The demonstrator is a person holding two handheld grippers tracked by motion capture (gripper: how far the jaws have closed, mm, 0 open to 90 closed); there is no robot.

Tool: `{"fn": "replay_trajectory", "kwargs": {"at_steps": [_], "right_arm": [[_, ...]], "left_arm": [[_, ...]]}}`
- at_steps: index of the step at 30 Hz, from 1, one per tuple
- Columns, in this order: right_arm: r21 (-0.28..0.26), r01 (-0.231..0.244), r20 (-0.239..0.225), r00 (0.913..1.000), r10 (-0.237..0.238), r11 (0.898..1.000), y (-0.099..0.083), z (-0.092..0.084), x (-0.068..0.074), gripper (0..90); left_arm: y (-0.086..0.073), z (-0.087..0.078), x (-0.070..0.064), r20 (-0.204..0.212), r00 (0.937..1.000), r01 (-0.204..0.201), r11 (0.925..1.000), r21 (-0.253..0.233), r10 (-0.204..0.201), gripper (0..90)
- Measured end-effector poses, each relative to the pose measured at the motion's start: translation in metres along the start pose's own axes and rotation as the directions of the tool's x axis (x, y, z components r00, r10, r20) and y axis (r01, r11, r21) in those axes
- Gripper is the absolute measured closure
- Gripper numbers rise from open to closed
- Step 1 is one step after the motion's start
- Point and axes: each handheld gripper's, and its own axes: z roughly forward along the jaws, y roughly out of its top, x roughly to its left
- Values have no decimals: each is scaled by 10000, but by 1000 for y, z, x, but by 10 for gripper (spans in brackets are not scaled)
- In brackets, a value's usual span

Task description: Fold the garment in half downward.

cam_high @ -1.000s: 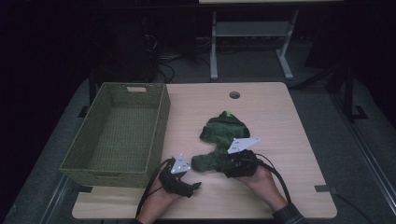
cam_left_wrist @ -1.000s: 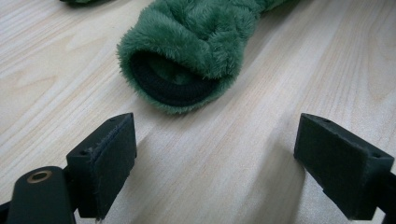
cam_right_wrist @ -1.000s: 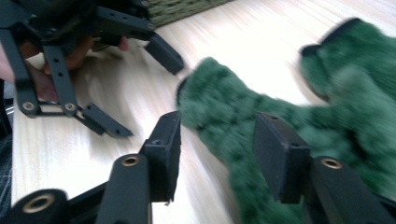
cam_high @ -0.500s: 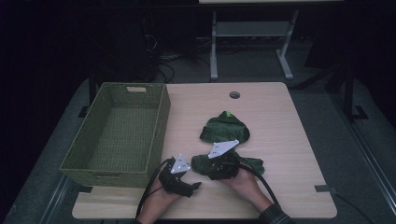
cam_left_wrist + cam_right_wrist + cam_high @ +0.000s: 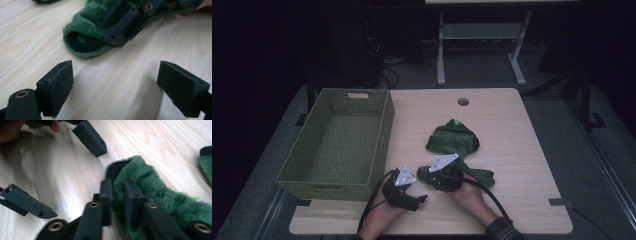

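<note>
A fuzzy green sock (image 5: pixel 479 176) lies on the wooden table (image 5: pixel 512 130) near the front edge, its dark-lined cuff (image 5: pixel 85 43) facing my left gripper. My right gripper (image 5: pixel 118 187) has just been closing, and its pads now pinch the sock's edge (image 5: pixel 150 185) right behind the cuff. In the high view the right gripper (image 5: pixel 436 176) sits on the sock's left end. My left gripper (image 5: pixel 120 90) rests open on the table a short way from the cuff, nothing between its pads (image 5: pixel 58 85). From above, the left gripper (image 5: pixel 417 199) is left of the right one.
A woven green basket (image 5: pixel 384 127) with nothing in it stands on the table's left half. A second bunched green fuzzy piece (image 5: pixel 453 138) lies behind the held sock. A round cable hole (image 5: pixel 463 102) is near the far edge. Bare wood stretches to the right.
My right hand has moved left and down to the sock's cuff end, and its jaws have closed on the fabric. The left hand has stayed put.
</note>
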Motion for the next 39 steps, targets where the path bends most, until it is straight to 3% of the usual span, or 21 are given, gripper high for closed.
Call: {"fn": "replay_trajectory", "kwargs": {"at_steps": [6,12,17,26,35,39], "right_arm": [[-517,-587,-705,9960,550,9969,2,-12,-4,814],[-1213,-877,-911,9929,769,9887,4,-34,-5,810],[-1757,-1292,-1039,9882,1121,9759,-2,-54,-11,808],[-2375,-1764,-590,9842,1670,9553,-12,-82,-28,805],[-2336,-2053,-50,9777,2100,9504,-24,-93,-40,803],[-2099,-2394,191,9684,2487,9480,-36,-96,-46,791]], "left_arm": [[0,0,0,-1,10000,5,10000,-17,-5,132],[0,0,0,8,10000,58,10000,-56,-58,135],[0,0,0,12,10000,76,10000,-57,-75,135],[0,0,1,-36,10000,3,10000,-42,-3,136],[1,0,1,-47,10000,-32,10000,-30,31,137],[0,1,1,-40,10000,-9,10000,-34,9,136]]}}
